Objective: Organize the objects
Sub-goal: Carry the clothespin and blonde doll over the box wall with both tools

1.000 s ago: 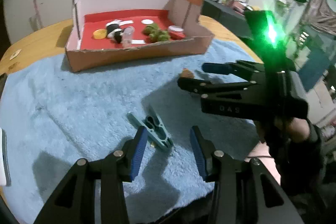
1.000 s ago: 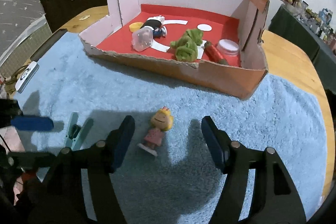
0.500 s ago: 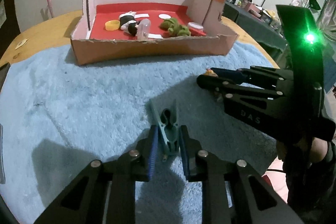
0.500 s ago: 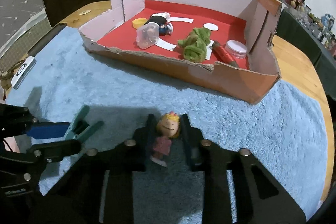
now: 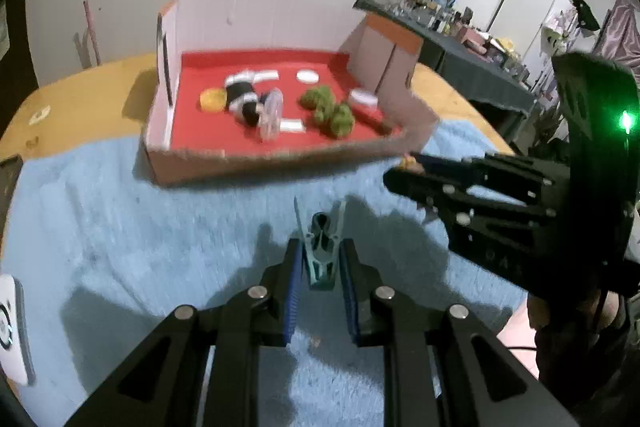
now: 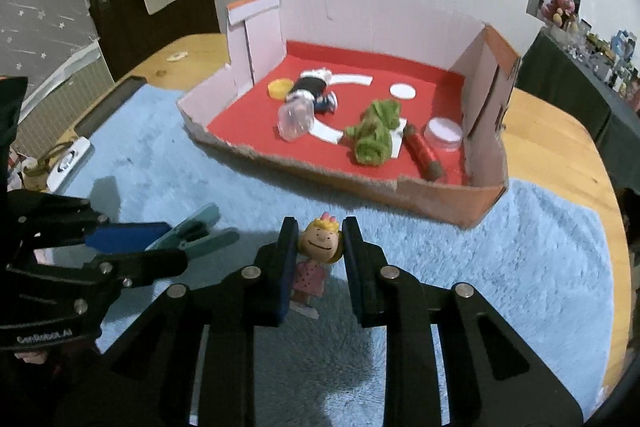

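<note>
My left gripper point(image 5: 320, 267) is shut on a teal clothes peg point(image 5: 322, 251) and holds it above the blue towel point(image 5: 140, 239). The peg also shows in the right wrist view point(image 6: 192, 231). My right gripper point(image 6: 319, 247) is shut on a small doll figure point(image 6: 318, 255) with yellow hair and a pink dress, lifted off the towel. A cardboard box point(image 6: 340, 179) with a red floor stands beyond both grippers. It holds a green plush point(image 6: 374, 133), a black-and-white figure point(image 6: 314, 89), a clear cup point(image 6: 296, 117), a yellow disc point(image 6: 280, 89), a red tube point(image 6: 424, 157) and a white lid point(image 6: 442, 133).
The wooden table point(image 6: 560, 139) shows around the towel. A white device point(image 6: 68, 163) lies at the towel's left edge. The right gripper body point(image 5: 520, 219) fills the right side of the left wrist view. A cluttered shelf point(image 5: 460, 23) stands behind the table.
Both grippers closed on their objects, the left on the peg and the right on the doll, and have lifted them toward the box.
</note>
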A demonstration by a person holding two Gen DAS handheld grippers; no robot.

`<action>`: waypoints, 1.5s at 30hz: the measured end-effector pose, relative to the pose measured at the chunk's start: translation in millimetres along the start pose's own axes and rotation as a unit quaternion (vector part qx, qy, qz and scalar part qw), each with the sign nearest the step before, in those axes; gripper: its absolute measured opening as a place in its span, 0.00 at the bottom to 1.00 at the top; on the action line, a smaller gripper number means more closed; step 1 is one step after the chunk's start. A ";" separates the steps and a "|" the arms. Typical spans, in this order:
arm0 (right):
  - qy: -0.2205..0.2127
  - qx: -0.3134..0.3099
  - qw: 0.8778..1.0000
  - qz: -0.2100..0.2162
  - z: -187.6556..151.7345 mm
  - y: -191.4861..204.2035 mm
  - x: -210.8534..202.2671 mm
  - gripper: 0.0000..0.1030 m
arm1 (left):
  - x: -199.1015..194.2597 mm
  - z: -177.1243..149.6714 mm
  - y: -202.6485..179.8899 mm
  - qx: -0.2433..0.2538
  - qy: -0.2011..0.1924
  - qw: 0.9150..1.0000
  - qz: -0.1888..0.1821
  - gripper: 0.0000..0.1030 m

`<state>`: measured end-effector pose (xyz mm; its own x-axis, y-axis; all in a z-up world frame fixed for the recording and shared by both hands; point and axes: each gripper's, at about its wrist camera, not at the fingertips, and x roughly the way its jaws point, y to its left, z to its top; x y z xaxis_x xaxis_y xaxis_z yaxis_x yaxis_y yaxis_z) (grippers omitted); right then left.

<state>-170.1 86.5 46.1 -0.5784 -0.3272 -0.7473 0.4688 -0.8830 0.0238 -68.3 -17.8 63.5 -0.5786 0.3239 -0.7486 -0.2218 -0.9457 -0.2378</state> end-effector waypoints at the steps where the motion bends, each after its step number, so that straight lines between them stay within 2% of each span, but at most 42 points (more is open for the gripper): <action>1: -0.002 0.002 1.000 0.004 3.0 -1.0 -2.2 0.21 | -2.1 4.7 -0.4 0.002 -0.004 1.000 -0.001 0.19; 11: -0.021 0.006 1.000 0.013 25.9 -10.0 -14.6 0.21 | -5.2 46.3 -0.4 0.016 -0.030 0.999 0.005 0.19; 18: -0.021 0.003 1.000 0.005 46.8 -19.5 -1.2 0.21 | 14.9 73.4 13.4 0.008 -0.018 1.000 0.004 0.19; 22: -0.001 0.008 1.000 0.017 59.2 -27.8 21.4 0.21 | 35.7 83.6 22.0 0.003 0.007 1.000 0.006 0.19; 29: 0.046 0.014 0.997 0.061 64.4 -30.4 59.0 0.21 | 67.0 83.8 36.9 -0.013 0.050 0.999 0.006 0.18; 32: 0.054 0.016 0.996 0.062 66.9 -30.2 64.7 0.21 | 71.6 81.9 38.9 -0.017 0.054 0.998 0.007 0.18; 34: 0.054 0.021 0.996 0.061 68.3 -32.2 66.6 0.14 | 73.3 81.2 39.7 -0.019 0.055 0.998 0.006 0.18; 36: 0.051 0.027 0.996 0.064 71.2 -35.3 66.5 0.14 | 75.8 81.1 40.3 -0.021 0.057 0.998 0.006 0.18; 41: 0.075 0.028 0.995 0.058 69.3 -39.6 85.6 0.14 | 79.0 80.5 37.6 -0.013 0.059 0.998 0.009 0.18; 45: 0.069 0.015 0.997 0.041 66.0 -34.5 83.0 0.14 | 76.8 80.4 32.2 -0.001 0.053 0.998 0.022 0.19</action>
<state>-278.4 67.6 27.0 -0.4405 -0.3499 -0.8268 0.4894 -0.8656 0.1055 -183.0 -21.1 48.0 -0.5010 0.2771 -0.8198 -0.1961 -0.9591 -0.2044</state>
